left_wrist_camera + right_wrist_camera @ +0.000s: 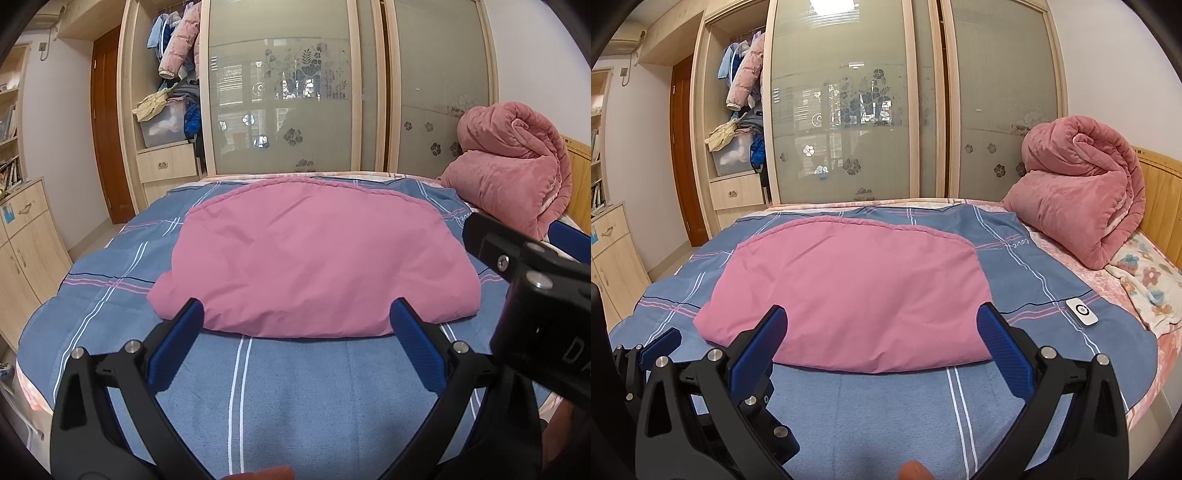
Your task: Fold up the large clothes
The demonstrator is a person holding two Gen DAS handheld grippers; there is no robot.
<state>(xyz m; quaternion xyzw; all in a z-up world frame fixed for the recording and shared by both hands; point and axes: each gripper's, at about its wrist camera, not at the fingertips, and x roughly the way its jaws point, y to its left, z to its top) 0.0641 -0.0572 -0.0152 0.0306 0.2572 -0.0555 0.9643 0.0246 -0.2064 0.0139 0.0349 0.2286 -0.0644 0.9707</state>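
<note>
Left wrist view: The left gripper (295, 314) is spread wide, its blue pads (177, 343) holding nothing. It sits above the near part of the bed (110, 295), just short of the garment. The pink garment (314, 266) lies folded on the blue plaid cover, near the bed's middle, its rounded fold edge facing the camera. The right gripper (528, 273) enters at the right edge as a black body seen from the side; this view does not show how its jaws stand. A rolled pink quilt (513, 170) rests at the far right of the bed, beside the headboard (580, 173). Behind the bed stands a wardrobe (280, 92) with frosted sliding doors; its open left bay holds hanging jackets (177, 44) and a storage box (162, 127). A fingertip (273, 472) shows at the bottom edge.

Right wrist view: The right gripper (882, 317) is likewise spread wide and empty, positioned at the near edge of the garment (849, 288). The left gripper (661, 347) shows only partly at the lower left. This view alone shows a small white device (1081, 312) lying on the cover to the right of the garment, apart from it, and a floral blanket (1152, 284) beside the quilt (1078, 192). A fingertip (916, 470) shows at the bottom.
</note>
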